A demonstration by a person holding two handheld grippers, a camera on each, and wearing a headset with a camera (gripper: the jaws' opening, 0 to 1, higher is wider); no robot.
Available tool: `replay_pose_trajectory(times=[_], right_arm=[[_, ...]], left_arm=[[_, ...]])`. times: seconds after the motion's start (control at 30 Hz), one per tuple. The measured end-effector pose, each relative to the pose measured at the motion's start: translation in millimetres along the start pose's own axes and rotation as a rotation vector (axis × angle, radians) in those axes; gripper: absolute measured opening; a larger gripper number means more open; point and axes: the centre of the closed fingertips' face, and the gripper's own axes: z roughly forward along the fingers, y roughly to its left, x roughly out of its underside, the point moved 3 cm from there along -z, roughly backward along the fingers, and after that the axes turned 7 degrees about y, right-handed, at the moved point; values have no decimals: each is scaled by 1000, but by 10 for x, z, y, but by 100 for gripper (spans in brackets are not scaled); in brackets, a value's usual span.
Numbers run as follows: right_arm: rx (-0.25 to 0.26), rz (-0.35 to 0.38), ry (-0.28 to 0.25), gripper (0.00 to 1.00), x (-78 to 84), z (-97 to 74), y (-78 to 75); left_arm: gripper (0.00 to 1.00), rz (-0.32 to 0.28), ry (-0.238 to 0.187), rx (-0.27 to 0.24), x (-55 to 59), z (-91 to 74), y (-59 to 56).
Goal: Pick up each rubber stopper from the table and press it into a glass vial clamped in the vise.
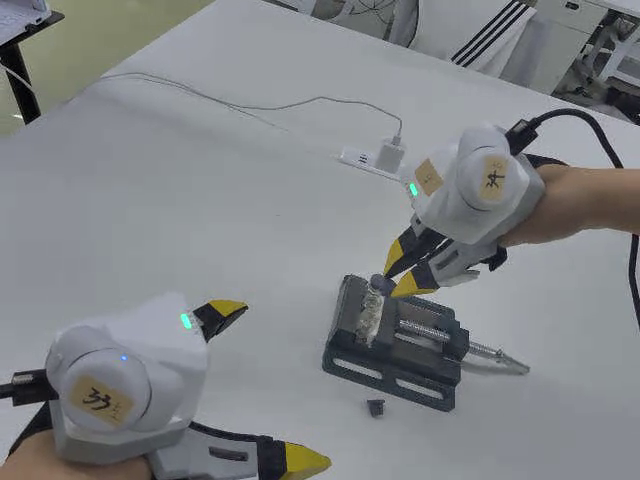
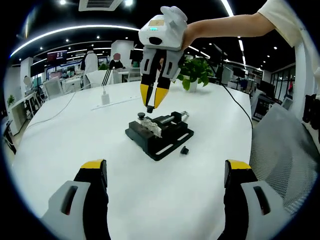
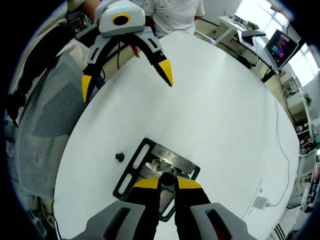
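**Head view:** the matte white table (image 1: 200,220) is carrying a black cast-metal vise (image 1: 430,375) with a bright steel screw, right of centre. A clear glass vial (image 1: 371,318) is standing upright, clamped between the vise plates. A dark, round rubber stopper (image 1: 378,285) is sitting at the vial's mouth, right at the yellow wedge tips of the right gripper (image 1: 400,274). Those jaws are drawn nearly together; whether they are pinching the stopper cannot be told. A second stopper (image 1: 375,407), small and dark, is lying on the table just near of the vise. The left gripper (image 1: 266,385), near left, is holding its jaws wide apart on nothing. Each grey-white shell is bearing a tan sticker with handwriting, unreadable.

**Left gripper view:** the right gripper is pointing down over the vise's left end.

**Right gripper view:** the stopper is showing between the yellow tips, above the vise.
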Motion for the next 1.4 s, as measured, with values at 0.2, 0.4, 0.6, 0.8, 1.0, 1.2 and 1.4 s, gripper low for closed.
replay_pose_trajectory(times=[0.2,0.4,0.6,0.8,1.0,1.2,1.4], right_arm=[[-17,-10,26,5,-7,89,-18],[-28,12,32,5,14,120,-31],[-30,19,44,5,24,148,-39],[-40,31,56,5,43,180,-36],[-42,37,64,6,39,198,-37],[-44,49,73,6,26,215,-52],[-61,85,81,6,4,230,-64]], left_arm=[[97,-11,5,-1,34,-6,17],[96,-21,9,3,77,9,3],[95,-28,15,13,104,36,-30],[94,-34,19,19,116,49,-41],[93,-40,23,23,145,55,-52],[92,-44,22,31,149,63,-74],[92,-45,20,32,146,68,-74]])
